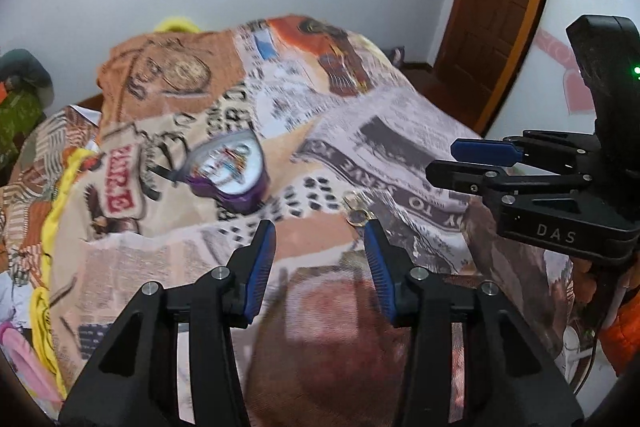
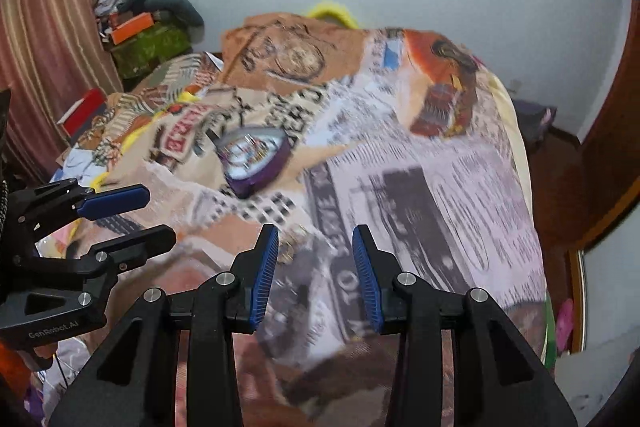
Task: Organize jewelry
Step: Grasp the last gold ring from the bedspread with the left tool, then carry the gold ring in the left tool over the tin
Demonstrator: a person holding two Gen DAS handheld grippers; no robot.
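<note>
The left hand-held gripper (image 1: 320, 231) hovers with jaws wide and empty over the near part of the bed (image 1: 400, 147); the purple heart-shaped jewelry box (image 1: 230, 175) lies open toward the bed's middle, left of a gold piece of jewelry (image 1: 358, 213) loose on the blanket near the gripper's right fingertip. The right hand-held gripper (image 2: 316, 237) is also spread and empty. By my judgement, little is done yet: the gold piece is still to be picked up and boxed.

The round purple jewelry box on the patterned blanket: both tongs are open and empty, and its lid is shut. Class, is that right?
Not quite. In the left wrist view the round purple jewelry box stands open, its contents showing. The rest holds: left tongs and right tongs are open and empty above the patterned blanket.
</note>
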